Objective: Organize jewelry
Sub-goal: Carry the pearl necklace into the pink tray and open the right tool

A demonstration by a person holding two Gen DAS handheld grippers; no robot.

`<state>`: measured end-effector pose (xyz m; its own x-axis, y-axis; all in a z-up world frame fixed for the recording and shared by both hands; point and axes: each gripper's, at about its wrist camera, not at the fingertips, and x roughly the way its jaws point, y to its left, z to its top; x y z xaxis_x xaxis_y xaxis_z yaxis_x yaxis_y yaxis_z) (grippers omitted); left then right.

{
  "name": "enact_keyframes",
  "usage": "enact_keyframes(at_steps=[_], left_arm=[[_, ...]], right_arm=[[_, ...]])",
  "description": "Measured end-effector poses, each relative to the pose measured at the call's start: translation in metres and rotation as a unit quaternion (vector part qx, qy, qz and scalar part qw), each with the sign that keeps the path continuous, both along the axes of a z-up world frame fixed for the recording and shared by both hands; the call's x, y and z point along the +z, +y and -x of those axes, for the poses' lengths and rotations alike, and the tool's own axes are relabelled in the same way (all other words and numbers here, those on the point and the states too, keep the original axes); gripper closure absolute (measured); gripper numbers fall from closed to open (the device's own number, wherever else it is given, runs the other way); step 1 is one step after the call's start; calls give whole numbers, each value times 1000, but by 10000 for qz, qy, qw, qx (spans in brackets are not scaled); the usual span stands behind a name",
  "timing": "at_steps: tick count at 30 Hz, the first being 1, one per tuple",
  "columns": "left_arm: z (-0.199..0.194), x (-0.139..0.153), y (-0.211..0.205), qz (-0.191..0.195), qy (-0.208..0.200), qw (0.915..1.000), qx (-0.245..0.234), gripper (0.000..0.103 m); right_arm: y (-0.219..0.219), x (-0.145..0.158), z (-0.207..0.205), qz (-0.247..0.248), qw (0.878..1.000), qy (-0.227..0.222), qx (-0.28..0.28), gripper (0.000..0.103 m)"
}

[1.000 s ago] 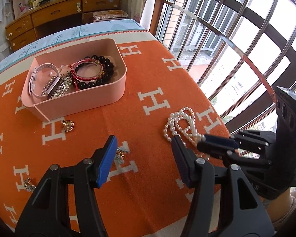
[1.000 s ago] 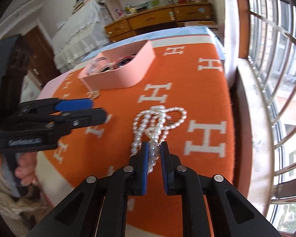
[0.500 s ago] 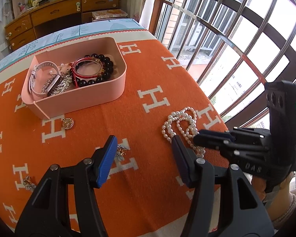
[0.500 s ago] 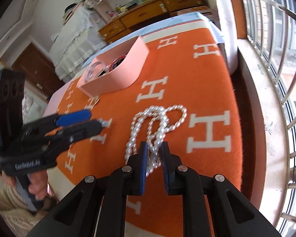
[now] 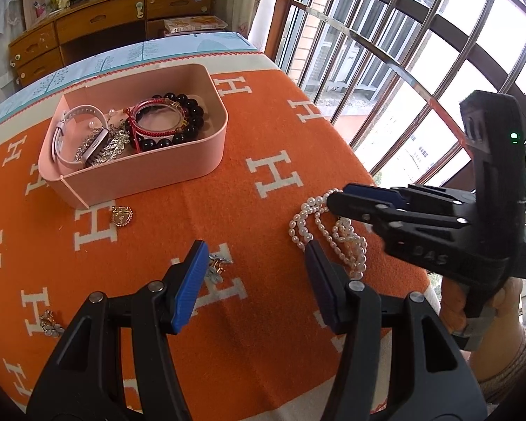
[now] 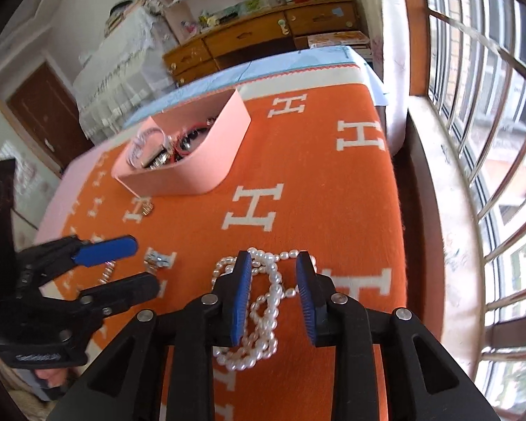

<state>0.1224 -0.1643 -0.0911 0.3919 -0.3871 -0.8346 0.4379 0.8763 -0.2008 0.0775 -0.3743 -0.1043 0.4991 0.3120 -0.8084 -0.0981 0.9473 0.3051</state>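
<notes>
- Right gripper (image 6: 273, 298) spread partway, blue pads either side of the pearl necklace (image 6: 263, 308), not pinching it
- Pearl necklace heaped loose on the orange blanket (image 6: 315, 175), strands running between and beneath the right fingers
- Left gripper (image 5: 256, 280) wide apart, holding nothing, hovering above the blanket
- Small silver earring (image 5: 218, 267) just past the left pad of the left gripper
- Pink box (image 5: 179, 161) well ahead and to the left of both grippers, with bead bracelets (image 5: 168, 122) and a watch (image 5: 87, 133) inside
- Gold brooch (image 5: 122, 215) on the blanket just in front of the box
</notes>
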Motion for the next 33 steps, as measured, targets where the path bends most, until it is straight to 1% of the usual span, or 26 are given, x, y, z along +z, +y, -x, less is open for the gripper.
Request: enact_keyframes(at_steps=[3, 4, 5, 7, 8, 11, 13, 18, 23, 33], left_arm=[[0, 0, 2, 20, 6, 10000, 10, 49], [0, 0, 3, 26, 8, 10000, 16, 49], [0, 0, 4, 35, 14, 10000, 22, 49], [-1, 0, 5, 56, 27, 10000, 38, 49], [-1, 0, 6, 66, 31, 10000, 45, 49], [0, 2, 7, 99, 16, 9999, 50, 49], [0, 4, 9, 129, -9, 9999, 49, 49], [5, 10, 13, 191, -84, 9998, 43, 49], [13, 19, 21, 255, -182, 9995, 54, 49], [28, 43, 46, 392, -406, 9983, 133, 49]], right_arm=[[12, -4, -5, 395, 9990, 12, 207, 78], [17, -6, -5, 553, 9981, 16, 270, 83], [19, -7, -5, 630, 9976, 16, 287, 91], [23, -5, -5, 756, 9968, -45, 266, 95], [24, -5, -4, 787, 9966, -67, 233, 95], [19, 9, 0, 484, 9985, -243, 129, 95], [15, 28, 7, 238, 9985, -482, 69, 95], [14, 74, 23, -135, 9945, -1038, 41, 95], [27, 118, 36, -174, 9876, -1558, 30, 95], [54, 194, 49, -258, 9767, -2131, 7, 95]])
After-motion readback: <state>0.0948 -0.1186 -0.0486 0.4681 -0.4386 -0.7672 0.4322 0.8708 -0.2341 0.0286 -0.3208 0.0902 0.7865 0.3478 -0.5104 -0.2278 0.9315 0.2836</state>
